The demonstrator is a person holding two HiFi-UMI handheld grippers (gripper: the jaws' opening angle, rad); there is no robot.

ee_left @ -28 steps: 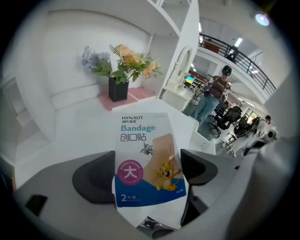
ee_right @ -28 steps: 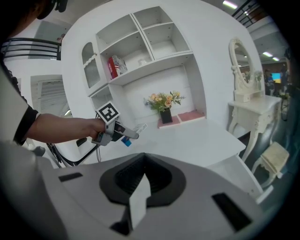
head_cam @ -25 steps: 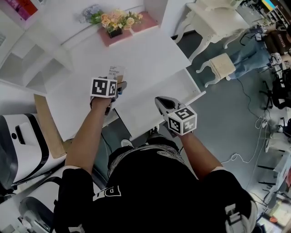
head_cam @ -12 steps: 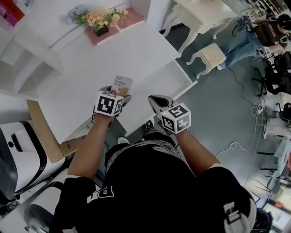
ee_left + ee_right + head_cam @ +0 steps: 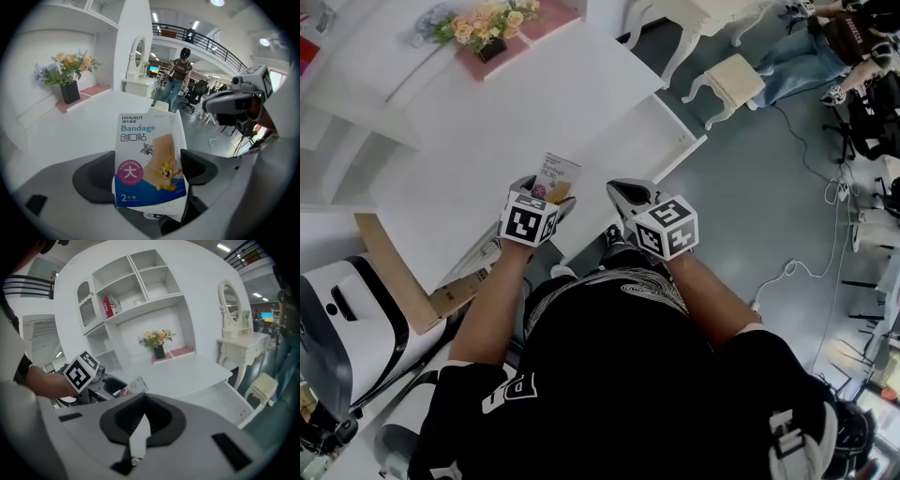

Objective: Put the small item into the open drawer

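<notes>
A small bandage box, white and blue with a cartoon print, stands upright between the jaws of my left gripper, which is shut on it. In the head view the bandage box sticks up from the left gripper above the front edge of the white desk. The open drawer juts out of the desk's right front. My right gripper hovers at the drawer's near corner, jaws shut with nothing between them. The right gripper view shows the drawer to the right and the box to the left.
A flower pot on a pink mat stands at the desk's back. White shelves rise behind it. A stool and a white dressing table stand right of the drawer. A cardboard piece leans at the desk's left.
My left gripper has carried the bandage box back from over the desk to its front edge, closer to the right gripper. The head view has shifted, so the desk sits higher.
</notes>
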